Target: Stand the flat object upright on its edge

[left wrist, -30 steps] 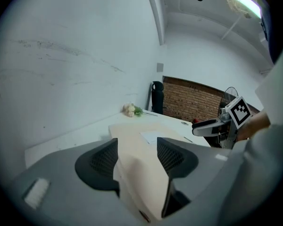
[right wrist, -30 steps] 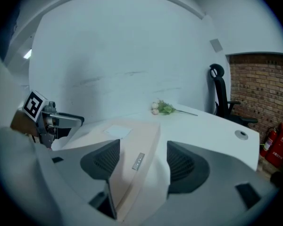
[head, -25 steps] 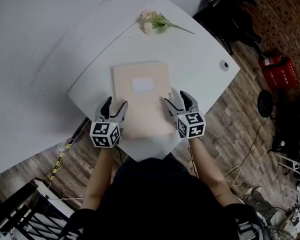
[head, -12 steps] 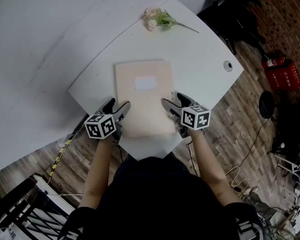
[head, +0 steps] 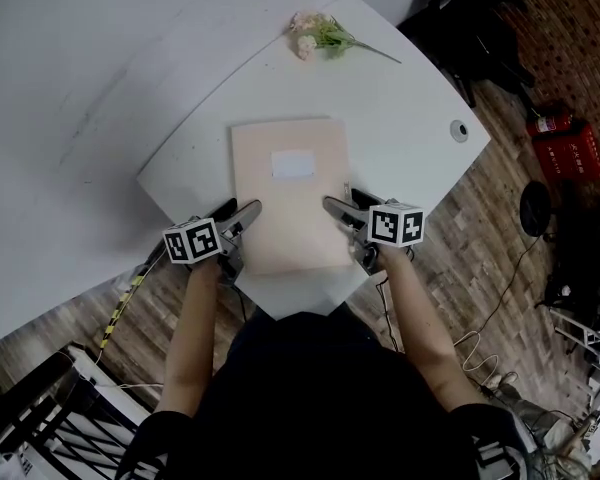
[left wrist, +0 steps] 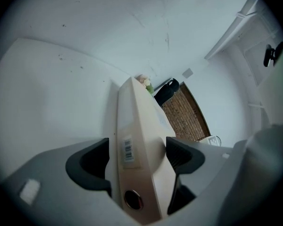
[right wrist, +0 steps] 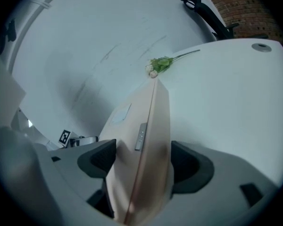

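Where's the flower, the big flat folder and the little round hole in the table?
flower [head: 303,45], head view, on its pale blossoms.
folder [head: 288,208], head view, on the middle of its cover.
round hole [head: 461,129], head view, on its dark middle.

You have no legible wording in view. The barcode sticker [left wrist: 128,149] on the spine of the folder [left wrist: 148,121] shows bars only, and the white label [head: 292,165] on its cover shows nothing readable.

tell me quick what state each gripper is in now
left gripper: open, jaws just been opening, straddling the binder at its left edge, not clamped
right gripper: open, jaws just been opening, straddling the binder at its right edge, not clamped
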`<action>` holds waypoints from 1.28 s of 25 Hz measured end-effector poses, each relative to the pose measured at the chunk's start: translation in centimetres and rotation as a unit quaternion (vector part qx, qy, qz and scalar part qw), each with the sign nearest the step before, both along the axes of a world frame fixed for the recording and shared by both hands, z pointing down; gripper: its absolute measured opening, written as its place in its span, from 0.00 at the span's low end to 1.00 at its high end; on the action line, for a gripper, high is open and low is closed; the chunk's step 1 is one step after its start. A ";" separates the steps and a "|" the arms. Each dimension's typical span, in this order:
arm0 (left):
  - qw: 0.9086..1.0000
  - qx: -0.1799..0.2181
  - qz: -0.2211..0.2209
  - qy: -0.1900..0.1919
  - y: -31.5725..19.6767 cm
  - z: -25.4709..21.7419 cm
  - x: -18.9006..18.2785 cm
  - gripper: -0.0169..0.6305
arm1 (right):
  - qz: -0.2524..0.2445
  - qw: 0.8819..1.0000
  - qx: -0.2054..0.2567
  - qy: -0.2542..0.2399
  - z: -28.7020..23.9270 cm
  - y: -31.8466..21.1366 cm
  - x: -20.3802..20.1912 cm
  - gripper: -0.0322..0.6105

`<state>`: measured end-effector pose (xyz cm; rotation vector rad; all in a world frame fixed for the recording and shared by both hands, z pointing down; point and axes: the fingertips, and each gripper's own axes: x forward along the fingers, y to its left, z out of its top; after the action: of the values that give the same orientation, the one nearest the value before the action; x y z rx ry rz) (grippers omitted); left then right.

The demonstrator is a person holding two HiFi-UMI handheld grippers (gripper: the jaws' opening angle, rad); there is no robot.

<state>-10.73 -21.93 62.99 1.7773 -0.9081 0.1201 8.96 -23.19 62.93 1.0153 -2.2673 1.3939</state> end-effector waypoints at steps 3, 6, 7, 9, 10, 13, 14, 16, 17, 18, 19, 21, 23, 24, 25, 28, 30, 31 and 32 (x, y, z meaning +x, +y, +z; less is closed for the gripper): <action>1.000 -0.013 0.007 0.008 0.0 0.2 0.1 0.59 | 0.000 1.000 -0.017 -0.005 0.4 0.0 -0.1 0.56; 1.000 -0.020 0.015 0.010 0.0 0.2 0.2 0.59 | 0.001 0.999 -0.040 -0.008 0.7 0.2 -0.2 0.56; 1.000 -0.023 0.017 0.012 0.0 0.2 0.3 0.59 | -0.001 0.999 -0.044 -0.007 0.7 0.2 -0.2 0.56; 0.999 -0.029 0.020 0.020 0.1 0.2 0.5 0.58 | -0.004 0.999 -0.051 -0.005 0.8 0.1 -0.2 0.56; 0.999 -0.031 0.020 0.023 0.2 0.2 0.6 0.55 | -0.005 0.998 -0.056 -0.004 0.8 0.1 -0.1 0.56; 0.999 -0.036 0.022 0.022 0.2 0.2 0.6 0.53 | -0.007 0.998 -0.068 0.002 0.9 0.1 0.0 0.56; 0.999 -0.038 0.023 0.018 0.2 0.2 0.7 0.52 | -0.008 0.997 -0.071 0.006 0.9 0.0 0.0 0.56; 0.999 -0.044 0.027 0.011 0.2 0.3 0.7 0.51 | -0.008 0.997 -0.076 0.013 0.8 0.0 -0.1 0.56; 0.998 -0.048 0.029 0.008 0.2 0.3 0.7 0.51 | -0.008 0.997 -0.078 0.017 0.7 0.0 -0.1 0.56; 0.998 -0.051 0.030 0.006 0.2 0.2 0.7 0.51 | -0.006 0.997 -0.079 0.020 0.6 0.0 -0.2 0.56; 0.998 -0.053 0.032 0.004 0.2 0.2 0.7 0.51 | -0.005 0.997 -0.079 0.022 0.5 0.0 -0.2 0.56; 0.998 -0.056 0.034 0.003 0.3 0.0 0.7 0.51 | -0.005 0.996 -0.080 0.025 0.2 0.2 -0.3 0.55; 0.998 -0.055 0.035 0.003 0.5 -0.2 0.6 0.51 | -0.005 0.996 -0.081 0.025 0.0 0.5 -0.3 0.55; 0.998 -0.054 0.035 0.004 0.5 -0.4 0.6 0.51 | -0.004 0.997 -0.079 0.025 -0.2 0.5 -0.3 0.55; 0.998 -0.053 0.033 0.006 0.5 -0.5 0.6 0.51 | -0.003 0.997 -0.077 0.025 -0.4 0.6 -0.3 0.55; 0.998 -0.048 0.030 0.010 0.7 -1.1 0.5 0.51 | -0.003 0.997 -0.069 0.027 -1.2 0.6 -0.4 0.54; 0.999 -0.040 0.030 0.011 0.6 -1.7 0.5 0.51 | -0.003 0.998 -0.060 0.029 -2.0 0.5 -0.4 0.53; 0.999 -0.035 0.029 0.010 0.5 -2.1 0.5 0.51 | -0.002 0.998 -0.055 0.029 -2.5 0.4 -0.3 0.53; 0.999 -0.029 0.029 0.009 0.4 -2.6 0.5 0.51 | -0.001 0.998 -0.049 0.029 -2.9 0.3 -0.3 0.53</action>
<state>-10.26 -21.52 60.43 1.7494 -0.8319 0.1653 8.62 -22.88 60.03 1.0075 -2.1358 1.4415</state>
